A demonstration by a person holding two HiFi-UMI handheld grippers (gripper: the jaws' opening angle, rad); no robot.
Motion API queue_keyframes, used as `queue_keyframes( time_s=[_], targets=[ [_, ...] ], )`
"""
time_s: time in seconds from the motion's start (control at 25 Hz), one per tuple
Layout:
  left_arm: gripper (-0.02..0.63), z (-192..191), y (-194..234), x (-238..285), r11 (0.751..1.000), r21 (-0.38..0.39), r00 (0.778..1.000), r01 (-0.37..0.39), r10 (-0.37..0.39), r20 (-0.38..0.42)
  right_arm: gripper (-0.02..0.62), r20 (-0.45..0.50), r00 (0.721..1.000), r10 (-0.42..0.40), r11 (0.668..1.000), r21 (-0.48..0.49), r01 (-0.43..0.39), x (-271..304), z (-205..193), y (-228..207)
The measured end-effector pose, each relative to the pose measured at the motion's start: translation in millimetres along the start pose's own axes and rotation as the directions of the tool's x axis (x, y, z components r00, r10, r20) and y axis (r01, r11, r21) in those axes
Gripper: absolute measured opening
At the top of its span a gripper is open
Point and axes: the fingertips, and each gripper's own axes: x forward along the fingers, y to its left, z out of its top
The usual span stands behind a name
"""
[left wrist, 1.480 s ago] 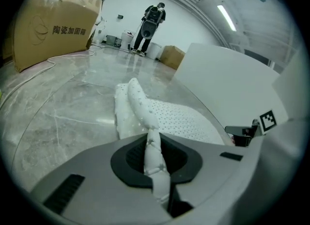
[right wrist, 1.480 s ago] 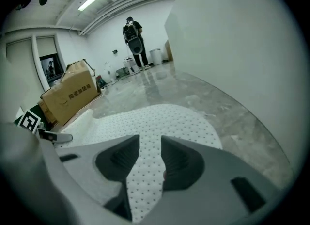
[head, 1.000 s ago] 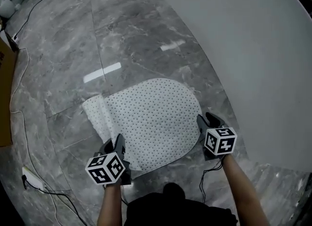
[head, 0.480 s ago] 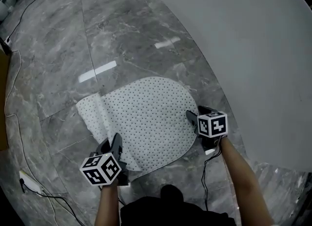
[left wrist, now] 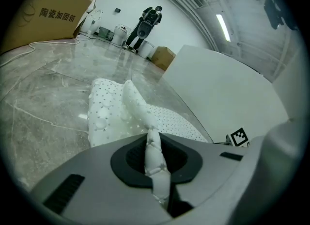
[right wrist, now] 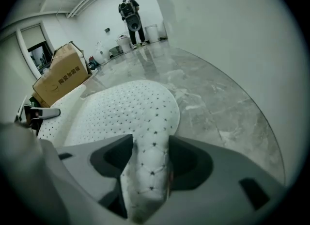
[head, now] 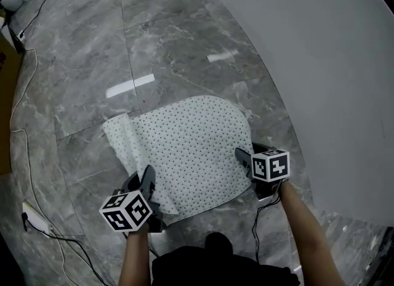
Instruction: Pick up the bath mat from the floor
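Right gripper (head: pixel 245 157) down on the bath mat (head: pixel 191 146)

Since a second ago your right gripper has dropped onto the mat's 4 o'clock edge. Its jaws have just been opening and now stand wide, with a raised fold of the mat between them, unclamped. Your left gripper (head: pixel 145 183) sits at the 7 o'clock corner, jaws closed on a pinched ridge of mat. The mat lies on the grey marble floor (head: pixel 172 38), rumpled along its 9 o'clock side.

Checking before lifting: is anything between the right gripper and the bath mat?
Nothing visible. The right gripper, its jaws just opened, straddles a fold of the bath mat; the left gripper is shut on another edge.
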Motion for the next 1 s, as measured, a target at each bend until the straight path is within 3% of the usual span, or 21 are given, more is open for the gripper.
queue_keyframes(
  time_s=[0.4, 0.48, 0.56, 0.68, 1.0],
  targets=[
    [0.026, 1.1, 20.7, -28.7, 1.0, -0.02, 0.999, -0.024, 0.025, 0.036, 0.236, -0.075, 0.988, 0.135, 0.984, -0.107, -0.142, -3.2, -8.3, 68.9],
    [0.026, -0.6, 26.4, -36.6, 0.999, -0.02, 0.998, -0.036, 0.037, 0.043, 0.212, -0.066, 0.987, 0.146, 0.98, -0.125, -0.153, -7.1, -6.1, 78.1],
    [0.026, -3.0, 34.4, -45.6, 0.998, -0.022, 0.997, -0.052, 0.053, 0.05, 0.179, -0.04, 0.989, 0.143, 0.979, -0.143, -0.148, -10.9, -1.7, 86.3],
    [0.026, -5.9, 48.1, -58.5, 0.996, -0.031, 0.995, -0.079, 0.081, 0.063, 0.06, -0.008, 0.994, 0.112, 0.981, -0.161, -0.112, -16.5, 4.0, 91.3],
    [0.026, -13.6, 87.5, -88.2, 0.988, -0.063, 0.987, -0.141, 0.145, 0.074, 0.031, 0.006, 1.0, 0.03, 0.992, -0.121, -0.029, -20.1, 1.3, 95.9]
  ],
)
